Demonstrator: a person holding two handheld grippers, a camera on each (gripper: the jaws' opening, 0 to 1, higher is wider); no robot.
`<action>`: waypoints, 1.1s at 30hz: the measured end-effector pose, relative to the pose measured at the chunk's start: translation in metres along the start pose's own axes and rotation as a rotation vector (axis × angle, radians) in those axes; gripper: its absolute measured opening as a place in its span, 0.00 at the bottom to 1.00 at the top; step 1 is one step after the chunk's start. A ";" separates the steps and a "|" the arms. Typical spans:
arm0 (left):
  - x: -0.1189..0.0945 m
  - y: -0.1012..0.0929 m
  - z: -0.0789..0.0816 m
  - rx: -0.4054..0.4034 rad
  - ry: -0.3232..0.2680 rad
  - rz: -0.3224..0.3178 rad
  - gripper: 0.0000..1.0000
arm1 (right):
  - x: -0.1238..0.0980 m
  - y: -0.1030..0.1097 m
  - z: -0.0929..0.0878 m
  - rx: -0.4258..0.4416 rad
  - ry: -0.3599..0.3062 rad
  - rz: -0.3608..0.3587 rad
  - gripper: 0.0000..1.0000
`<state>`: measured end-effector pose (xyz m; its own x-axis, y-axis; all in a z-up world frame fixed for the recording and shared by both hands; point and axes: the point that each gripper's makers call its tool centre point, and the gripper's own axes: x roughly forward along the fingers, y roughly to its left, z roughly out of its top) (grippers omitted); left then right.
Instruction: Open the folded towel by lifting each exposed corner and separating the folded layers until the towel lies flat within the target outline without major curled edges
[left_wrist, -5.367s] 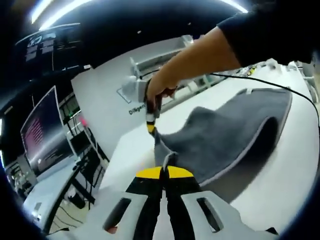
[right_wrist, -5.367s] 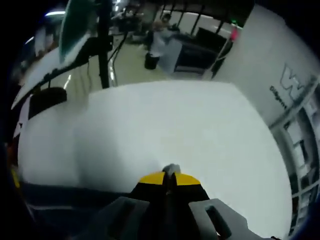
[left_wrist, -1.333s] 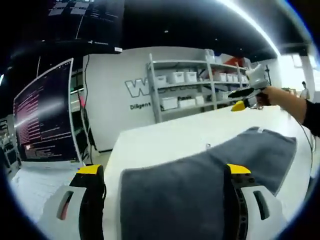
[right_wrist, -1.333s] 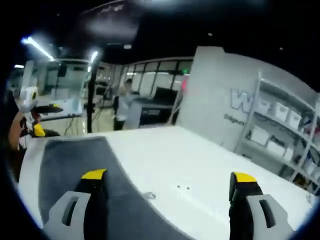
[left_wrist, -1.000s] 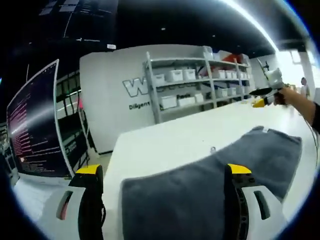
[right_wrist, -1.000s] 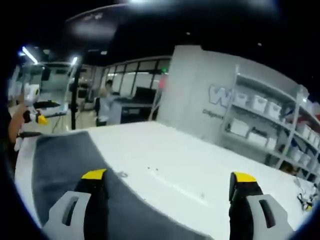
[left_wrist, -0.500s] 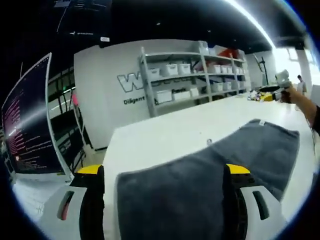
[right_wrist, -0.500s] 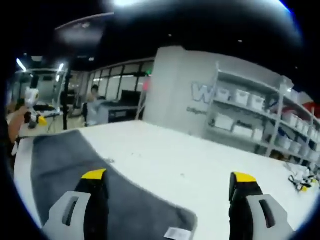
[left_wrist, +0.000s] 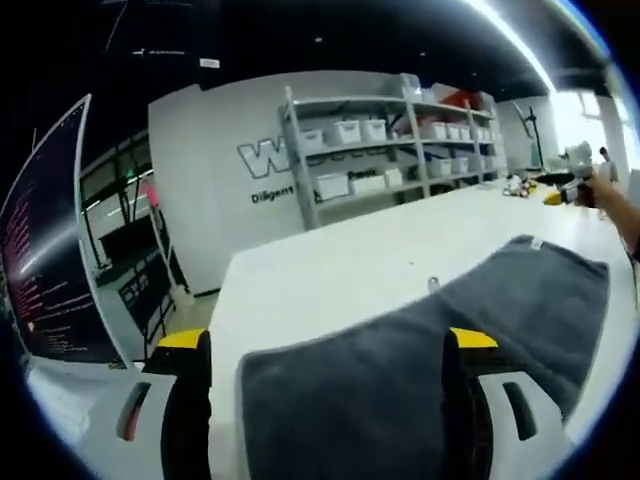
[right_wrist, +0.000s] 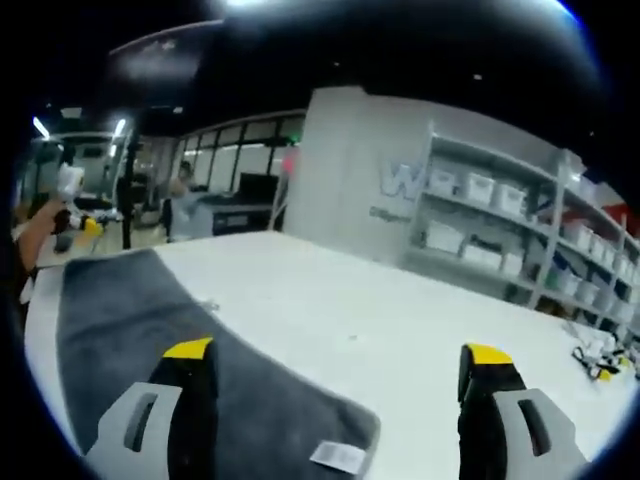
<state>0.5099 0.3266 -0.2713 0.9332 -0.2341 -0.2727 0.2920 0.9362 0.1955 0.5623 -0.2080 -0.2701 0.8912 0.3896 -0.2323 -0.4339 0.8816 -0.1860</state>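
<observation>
The grey towel (left_wrist: 400, 350) lies spread out on the white table (left_wrist: 330, 265), its surface looking flat. My left gripper (left_wrist: 325, 340) stands open over its near edge, a yellow-tipped jaw on each side. A white label (left_wrist: 537, 243) marks the far corner. Beyond that corner a hand holds my right gripper (left_wrist: 562, 188) above the table. In the right gripper view the towel (right_wrist: 130, 320) runs off to the left, with its label (right_wrist: 338, 457) at the near corner. My right gripper (right_wrist: 338, 352) is open, with bare table between its jaws. My left gripper (right_wrist: 75, 220) shows at the far left.
White shelving with bins (left_wrist: 380, 150) lines the wall behind the table. A small mark (left_wrist: 432, 284) sits on the table by the towel's edge. Small items (right_wrist: 600, 360) lie at the table's right end. A dark monitor (left_wrist: 45, 260) stands to the left.
5.4 s ago both grippers were shut and the towel hung lifted; since then both are open and the towel lies flat. Over the last second both cameras only drifted slightly.
</observation>
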 end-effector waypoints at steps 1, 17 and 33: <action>0.004 0.000 0.001 0.000 0.005 -0.006 0.94 | 0.001 -0.001 -0.001 0.001 0.001 0.000 1.00; 0.091 0.077 -0.045 0.090 0.234 0.237 0.80 | 0.015 -0.012 -0.009 -0.014 0.021 -0.005 0.98; 0.119 0.081 -0.086 0.083 0.313 0.259 0.66 | 0.041 -0.057 -0.057 0.066 0.118 -0.138 0.82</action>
<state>0.6265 0.3974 -0.3684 0.8732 0.1094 -0.4750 0.0834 0.9266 0.3667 0.6162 -0.2571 -0.3240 0.9182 0.2335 -0.3198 -0.2956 0.9416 -0.1613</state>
